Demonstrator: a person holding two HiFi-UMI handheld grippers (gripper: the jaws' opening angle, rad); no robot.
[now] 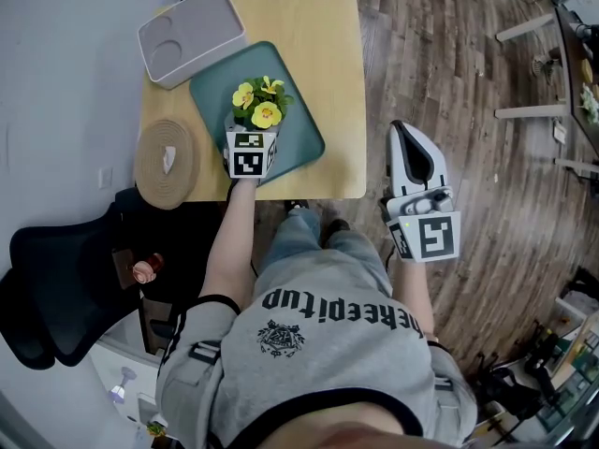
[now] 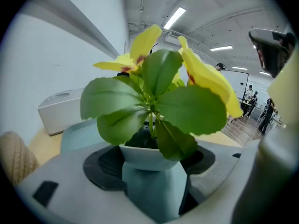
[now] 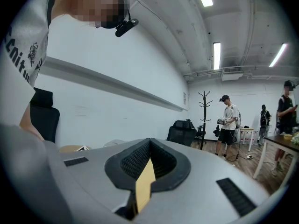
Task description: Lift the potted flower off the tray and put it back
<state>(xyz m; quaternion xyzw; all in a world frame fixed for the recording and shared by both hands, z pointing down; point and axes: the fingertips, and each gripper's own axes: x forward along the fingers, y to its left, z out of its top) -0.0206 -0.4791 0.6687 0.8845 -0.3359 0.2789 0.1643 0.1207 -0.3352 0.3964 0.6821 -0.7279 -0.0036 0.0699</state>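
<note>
The potted flower (image 1: 257,104) is on or just above the teal tray (image 1: 304,134), and its pot is pinched by the left gripper (image 2: 152,162). The right gripper (image 1: 413,157) hangs beside the surface (image 1: 323,36), jaws pressed together and empty. With only one gripper holding it, the top-heavy pot could tilt or slip, spilling soil.

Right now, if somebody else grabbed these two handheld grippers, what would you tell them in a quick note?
Left gripper: jaws clamped on the pot of the potted flower, at the near end of the teal tray.
Right gripper: shut, empty, held off to the side of the table.
Done: pot gripped. Whether it is clear of the tray cannot be told.
Left: lift it, set it back on the tray, let go.
</note>
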